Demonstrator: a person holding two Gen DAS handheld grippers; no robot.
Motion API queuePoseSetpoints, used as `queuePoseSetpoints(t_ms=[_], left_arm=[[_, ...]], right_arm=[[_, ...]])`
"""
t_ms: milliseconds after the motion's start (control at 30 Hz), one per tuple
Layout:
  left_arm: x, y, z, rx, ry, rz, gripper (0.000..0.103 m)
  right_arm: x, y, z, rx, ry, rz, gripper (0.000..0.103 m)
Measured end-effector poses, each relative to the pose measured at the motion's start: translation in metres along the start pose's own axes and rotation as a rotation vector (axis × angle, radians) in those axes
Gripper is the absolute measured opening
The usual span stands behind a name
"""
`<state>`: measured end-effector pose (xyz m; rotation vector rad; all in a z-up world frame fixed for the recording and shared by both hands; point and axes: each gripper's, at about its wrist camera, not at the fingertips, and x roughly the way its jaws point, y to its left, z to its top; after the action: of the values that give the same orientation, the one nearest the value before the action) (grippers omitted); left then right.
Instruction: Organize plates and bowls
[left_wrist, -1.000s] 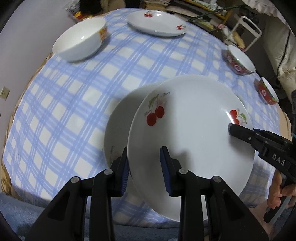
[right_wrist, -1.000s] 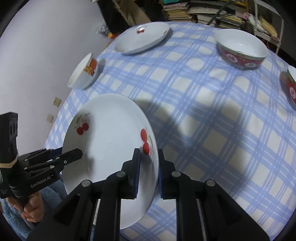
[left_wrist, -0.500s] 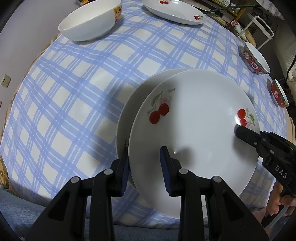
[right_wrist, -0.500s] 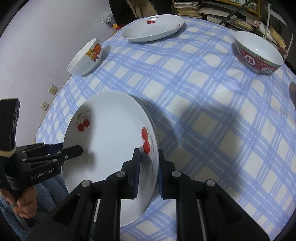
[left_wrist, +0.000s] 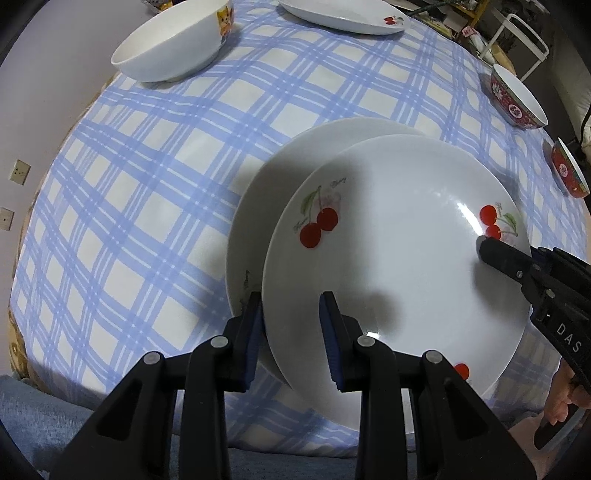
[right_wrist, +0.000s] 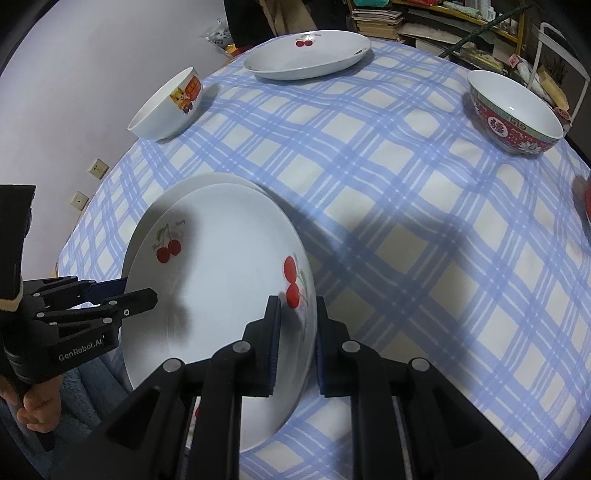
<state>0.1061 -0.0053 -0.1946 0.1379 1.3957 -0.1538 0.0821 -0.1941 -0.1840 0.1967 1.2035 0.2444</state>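
1. The left gripper (left_wrist: 291, 325) is clamped on the near rim of the cherry plate (left_wrist: 399, 251); one pad sits under the rim, the other on the plate's face.
2. The right gripper (right_wrist: 295, 343) is clamped on the same plate's opposite rim, beside a cherry print.
3. The held plate hangs tilted over a second plate (left_wrist: 273, 192) that lies on the checked tablecloth (left_wrist: 155, 192), offset so the lower rim shows.
4. Farther off stand a white cartoon bowl (right_wrist: 168, 107), a third cherry plate (right_wrist: 306, 55) and a red patterned bowl (right_wrist: 513, 110); another red bowl (left_wrist: 569, 170) sits at the table's edge.
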Motion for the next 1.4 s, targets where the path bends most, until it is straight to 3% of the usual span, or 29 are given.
queuePoseSetpoints(t_ms=[567, 867, 1033, 1400], left_arm=[[-0.013, 0.003, 0.000, -0.034, -0.039, 0.028, 0.030], [-0.016, 0.006, 0.000, -0.037, -0.053, 0.046, 0.030], [-0.020, 0.011, 0.000, -0.072, -0.060, 0.074, 0.030], [-0.020, 0.018, 0.006, -0.101, -0.064, 0.055, 0.032]], right_arm=[[0.008, -0.005, 0.008, 0.040, -0.003, 0.062, 0.017], [0.002, 0.004, 0.008, -0.035, -0.052, 0.012, 0.017], [-0.005, 0.004, 0.010, -0.028, -0.085, 0.027, 0.017], [-0.021, -0.001, 0.021, -0.003, -0.153, 0.040, 0.017]])
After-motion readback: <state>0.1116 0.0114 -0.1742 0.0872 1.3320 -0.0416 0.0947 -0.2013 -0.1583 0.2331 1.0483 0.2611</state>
